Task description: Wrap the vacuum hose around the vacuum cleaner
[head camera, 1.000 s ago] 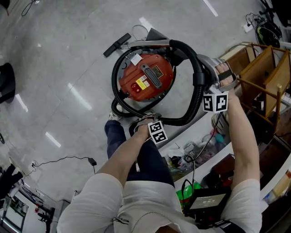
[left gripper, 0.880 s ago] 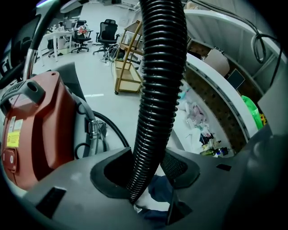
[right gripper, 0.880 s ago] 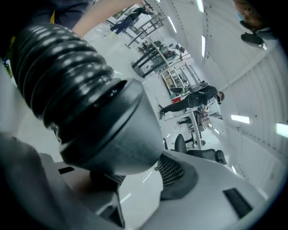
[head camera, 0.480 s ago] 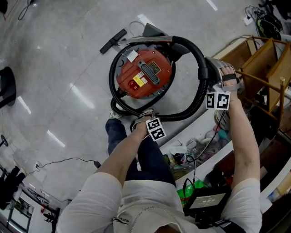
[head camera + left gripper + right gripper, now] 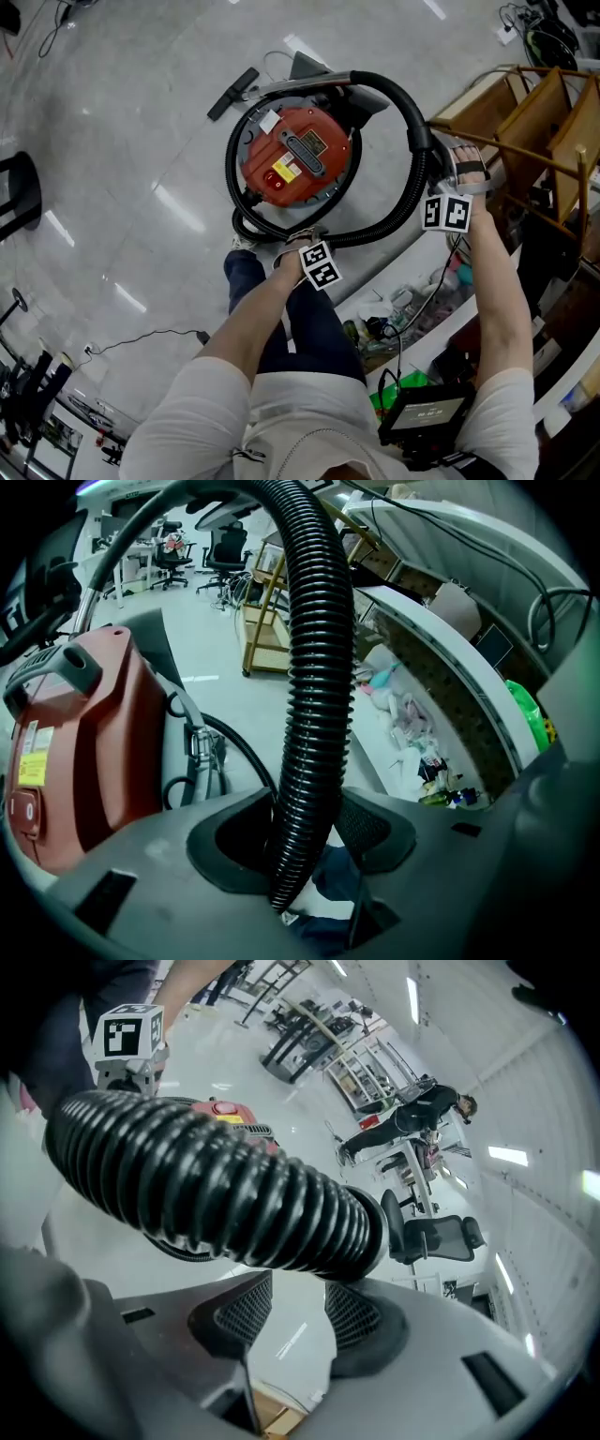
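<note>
Right gripper (image 5: 434,159) shifted; hose (image 5: 413,192) loop now wider. Jaws narrow, empty, hose across tips. Left gripper (image 5: 298,241) clamps hose, vacuum cleaner (image 5: 292,155) just ahead. Push loop in snug against body, hold left clamp firm.

Lighting bright and even from overhead; ceiling strip lights (image 5: 511,1155) glare as white streaks on the glossy floor (image 5: 178,208); head view sharp, shadows soft; left and right gripper views fisheye, with black vignetted corners, lines bowed at the edges, and the near hose (image 5: 216,1199) slightly soft with specular highlights.
</note>
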{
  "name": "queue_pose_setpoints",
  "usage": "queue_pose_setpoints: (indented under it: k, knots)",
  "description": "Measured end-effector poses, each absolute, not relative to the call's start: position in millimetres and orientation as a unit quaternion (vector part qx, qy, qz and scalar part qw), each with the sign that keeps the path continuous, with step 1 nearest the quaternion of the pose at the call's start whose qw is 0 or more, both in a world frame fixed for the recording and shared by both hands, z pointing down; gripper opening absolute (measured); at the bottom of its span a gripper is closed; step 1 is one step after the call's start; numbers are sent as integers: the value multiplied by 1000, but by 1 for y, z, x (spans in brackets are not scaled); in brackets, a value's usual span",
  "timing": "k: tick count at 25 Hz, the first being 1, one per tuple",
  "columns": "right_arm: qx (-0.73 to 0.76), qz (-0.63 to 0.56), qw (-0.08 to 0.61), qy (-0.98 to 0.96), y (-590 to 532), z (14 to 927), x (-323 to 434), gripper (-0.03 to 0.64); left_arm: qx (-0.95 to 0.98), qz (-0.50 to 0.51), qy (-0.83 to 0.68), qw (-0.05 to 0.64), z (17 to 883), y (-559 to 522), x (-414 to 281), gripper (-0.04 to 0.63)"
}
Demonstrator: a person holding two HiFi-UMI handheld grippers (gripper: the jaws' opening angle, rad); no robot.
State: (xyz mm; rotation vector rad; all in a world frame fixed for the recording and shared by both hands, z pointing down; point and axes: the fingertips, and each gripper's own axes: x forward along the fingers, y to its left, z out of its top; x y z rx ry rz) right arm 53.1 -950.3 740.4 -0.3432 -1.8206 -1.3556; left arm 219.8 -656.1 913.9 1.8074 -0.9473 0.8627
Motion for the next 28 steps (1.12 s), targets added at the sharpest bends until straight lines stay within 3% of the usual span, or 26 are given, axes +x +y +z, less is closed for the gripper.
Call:
queue_pose_setpoints:
  k: [13,28]
  knots:
    - [-82,-495,441,-744,-962,735,77,173,734,347,-384,440,898,-649,212,183]
    - [-5,-400,488,-776,-933,712,155,173,718,366,-423,415,869,-631,192,182]
